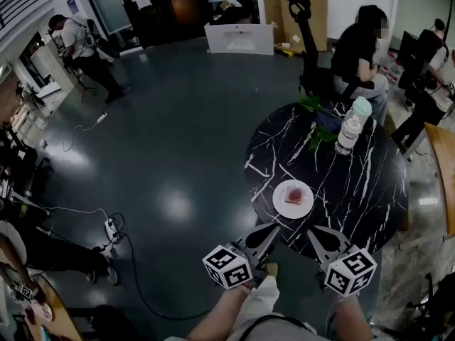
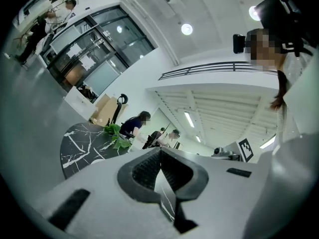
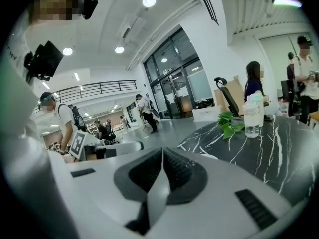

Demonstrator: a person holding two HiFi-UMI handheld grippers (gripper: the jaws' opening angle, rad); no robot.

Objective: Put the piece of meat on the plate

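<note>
A reddish piece of meat (image 1: 293,194) lies on a white plate (image 1: 283,208) near the front edge of the round black marble table (image 1: 370,190). Both grippers hang in front of that edge, apart from the plate. My left gripper (image 1: 273,228) is shut with nothing between its jaws, its tips pointing toward the plate's lower left. My right gripper (image 1: 313,231) is shut and empty too, just below the plate's lower right. In the left gripper view the dark pads (image 2: 149,166) meet at their tips. In the right gripper view the pads (image 3: 177,171) are pressed together.
On the table's far side stand a clear water bottle (image 1: 348,133), a cup with a green lid (image 1: 361,109) and a leafy plant (image 1: 313,112). Beyond it are a black office chair (image 1: 302,20) and a seated person (image 1: 359,52). Cables and a power strip (image 1: 110,226) lie on the floor at left.
</note>
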